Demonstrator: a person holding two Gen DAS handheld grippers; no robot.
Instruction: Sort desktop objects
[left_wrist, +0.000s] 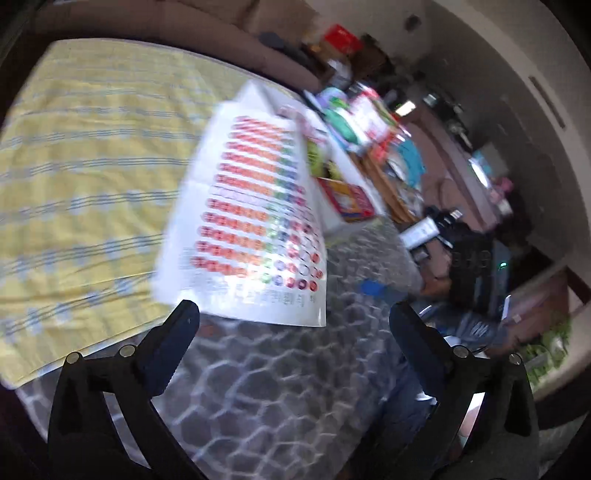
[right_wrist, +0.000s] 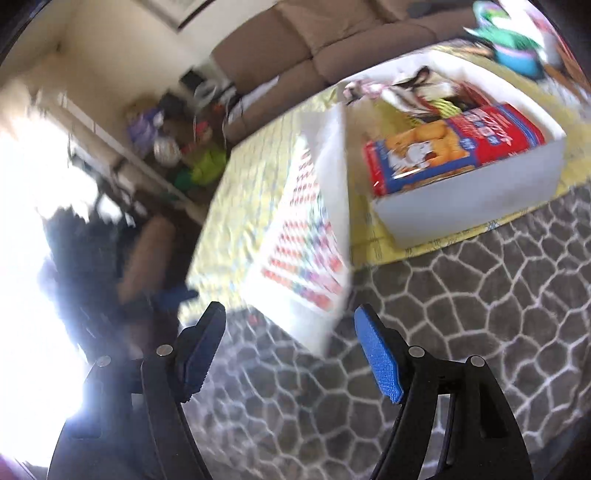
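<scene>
Both the left gripper (left_wrist: 293, 325) and right gripper (right_wrist: 290, 325) have wide, empty jaws. The sticker sheet (left_wrist: 251, 206) overhangs the yellow cloth's (left_wrist: 92, 166) near edge beside the white box (right_wrist: 480, 192); unsupported, it may slide onto the rug (right_wrist: 461, 295).

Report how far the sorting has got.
Done: a snack box and other items lie in the white bin. In hand: nothing; the left gripper and right gripper are both open and empty. The sticker sheet leans on the bin's side, part over the yellow cloth, part over the rug. Left: probably that sheet; blur hides any further loose items.
</scene>
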